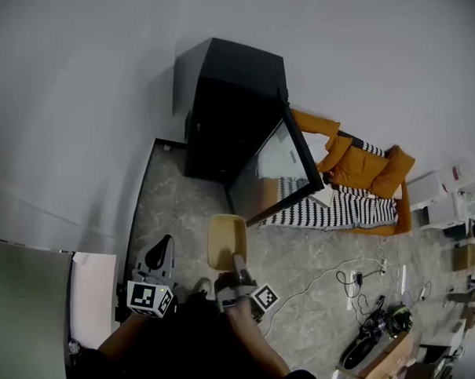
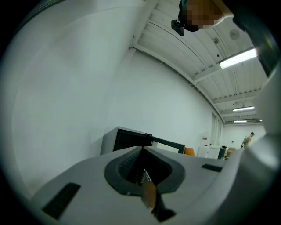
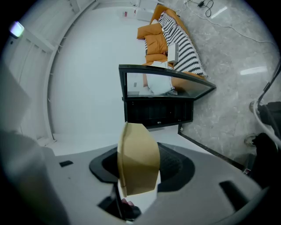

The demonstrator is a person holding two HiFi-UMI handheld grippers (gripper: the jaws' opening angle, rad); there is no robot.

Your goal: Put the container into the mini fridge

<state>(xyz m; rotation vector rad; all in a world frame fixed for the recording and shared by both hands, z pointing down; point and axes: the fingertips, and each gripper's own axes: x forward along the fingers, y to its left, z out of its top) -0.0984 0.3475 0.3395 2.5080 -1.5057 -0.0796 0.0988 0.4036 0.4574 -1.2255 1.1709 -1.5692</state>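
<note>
Presently the carrying step is in hand: the right tool (image 1: 236,262) is clamped on the near end of the tan container (image 1: 225,239). The container hangs in the air over the stone floor (image 1: 303,260), in front of the mini fridge (image 1: 232,106) and apart from it. In the right gripper view the container sits between the jaws, with the fridge's dark interior directly ahead. The fridge door (image 1: 277,161), a glass-fronted panel, stands swung open toward the person's right, so the opening is accessible. The left tool (image 1: 163,247) is held low at the person's left, its jaws drawn together with nothing between them. It points up along the wall and takes no part. Judgement: the container is not yet inside, and the final approach and placement are outstanding. The next move calls for advancing the right tool toward the opening and bringing it down to shelf height. The container must be kept off the door's edge and the cabinet frame, then set flat before the jaws let go. Shelf positions cannot be made out, as the interior is too dark.
</note>
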